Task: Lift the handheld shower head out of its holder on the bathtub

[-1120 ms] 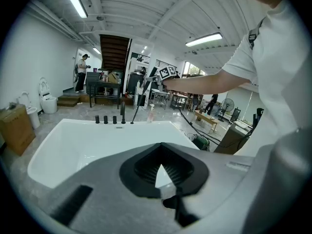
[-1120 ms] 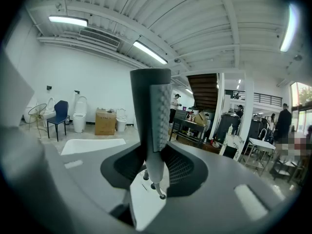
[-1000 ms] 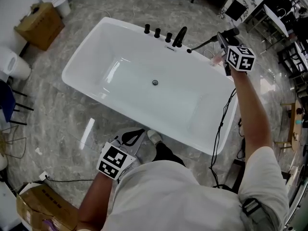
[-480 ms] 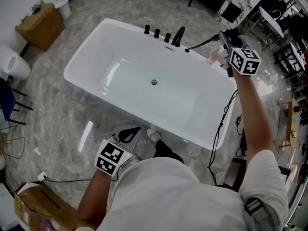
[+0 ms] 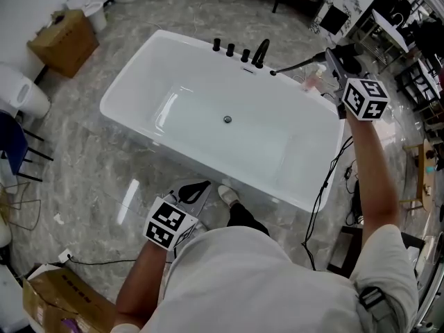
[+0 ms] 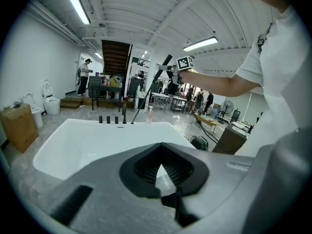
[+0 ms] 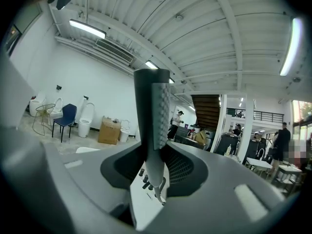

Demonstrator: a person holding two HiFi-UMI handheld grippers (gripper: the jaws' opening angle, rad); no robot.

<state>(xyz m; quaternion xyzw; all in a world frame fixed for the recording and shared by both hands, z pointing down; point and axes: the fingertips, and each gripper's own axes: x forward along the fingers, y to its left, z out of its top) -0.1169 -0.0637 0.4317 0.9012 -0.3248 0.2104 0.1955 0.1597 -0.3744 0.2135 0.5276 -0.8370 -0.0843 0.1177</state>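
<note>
The white bathtub [image 5: 139, 109] lies below me, with black knobs [image 5: 230, 48] and a spout [image 5: 260, 51] on its far rim. My right gripper [image 5: 338, 60] is shut on the dark stick-shaped shower head [image 5: 347, 49], held in the air beyond the tub's far right corner. Its hose [image 5: 298, 62] runs down to the rim beside the spout. In the right gripper view the shower head [image 7: 152, 116] stands upright between the pads. My left gripper [image 5: 193, 191] hangs shut and empty at the tub's near side, and its view shows the tub [image 6: 87, 145].
A pink bottle [image 5: 312, 83] stands on the tub's far right corner. A black cable [image 5: 320, 186] hangs past the right end. Cardboard boxes [image 5: 62, 37] and toilets [image 5: 21, 92] sit at the left, a blue chair [image 5: 10, 144] too. Desks and people fill the far right.
My right gripper has carried the shower head up and to the right, away from the spout, drawing the hose along. The left gripper has shifted only a little.
</note>
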